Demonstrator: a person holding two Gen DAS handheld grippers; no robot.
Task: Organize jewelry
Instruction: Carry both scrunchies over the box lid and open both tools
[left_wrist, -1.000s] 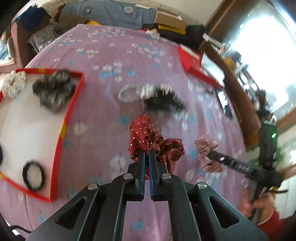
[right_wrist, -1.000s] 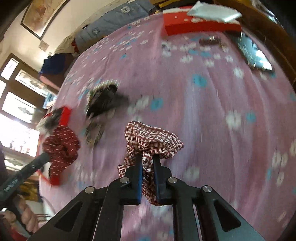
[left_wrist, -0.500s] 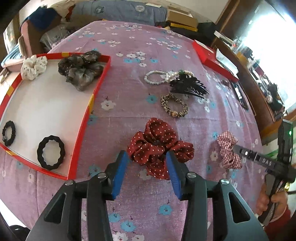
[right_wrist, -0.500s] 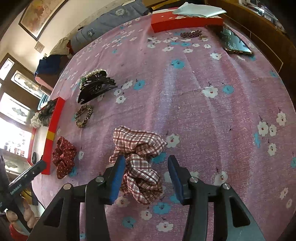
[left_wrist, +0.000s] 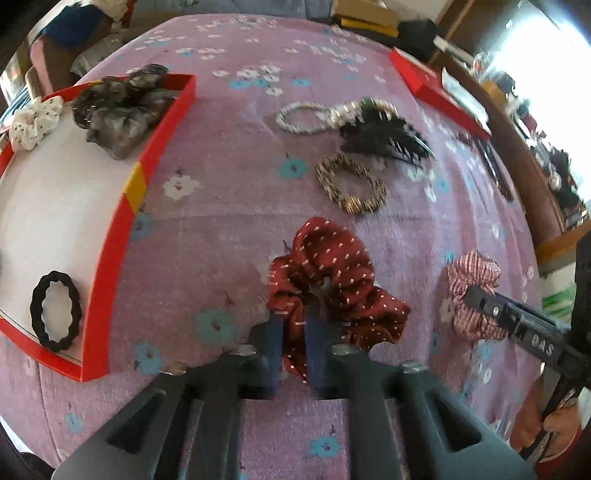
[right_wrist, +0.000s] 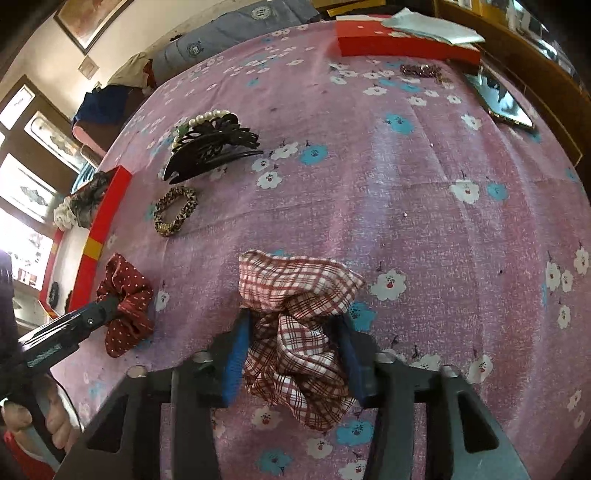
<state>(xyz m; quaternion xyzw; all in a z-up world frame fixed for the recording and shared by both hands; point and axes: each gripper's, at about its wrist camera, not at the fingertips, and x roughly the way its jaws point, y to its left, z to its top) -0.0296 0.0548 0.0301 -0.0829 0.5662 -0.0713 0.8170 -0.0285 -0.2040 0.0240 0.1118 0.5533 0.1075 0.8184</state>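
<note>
My left gripper (left_wrist: 295, 332) is shut on a red dotted scrunchie (left_wrist: 332, 280) lying on the pink flowered cloth. It also shows in the right wrist view (right_wrist: 125, 295). My right gripper (right_wrist: 291, 350) is open, its fingers on either side of a plaid scrunchie (right_wrist: 295, 317) on the cloth; that scrunchie shows in the left wrist view (left_wrist: 474, 295). A red-rimmed white tray (left_wrist: 110, 236) at the left holds a black hair tie (left_wrist: 55, 306), a grey scrunchie (left_wrist: 122, 114) and a white scrunchie (left_wrist: 33, 122).
A leopard-print hair tie (left_wrist: 351, 184), a black claw clip (left_wrist: 384, 136) and a pearl bracelet (left_wrist: 306, 118) lie on the cloth beyond the scrunchies. A red box (right_wrist: 402, 44) and a phone (right_wrist: 502, 99) are at the far right.
Both grippers held their scrunchies, then opened around them on the cloth. My left gripper has now shut again on the red scrunchie; the right stays open.
</note>
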